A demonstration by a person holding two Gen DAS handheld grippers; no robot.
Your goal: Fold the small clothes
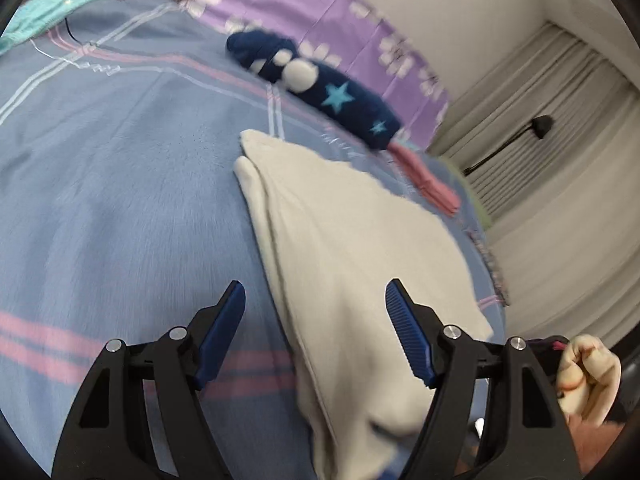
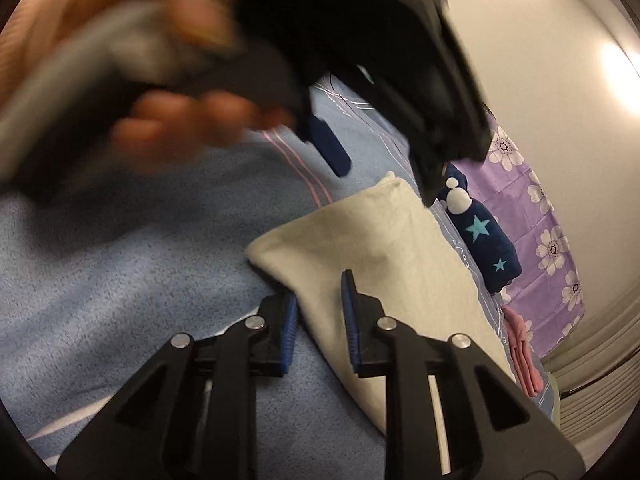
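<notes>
Blue striped bedding [image 1: 120, 200] supports the folded cream garment [image 1: 352, 240], with a navy star sock [image 1: 340, 100] beyond it. Left gripper [image 1: 316, 300] hovers over the garment, fingers spread wide and empty. Right gripper [image 2: 320, 300] fingers are parted, straddling the garment edge.

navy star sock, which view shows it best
Left wrist view: the navy star sock lies whole and unobstructed on the blue blanket. In the right wrist view its upper end is hidden behind the left gripper.
</notes>
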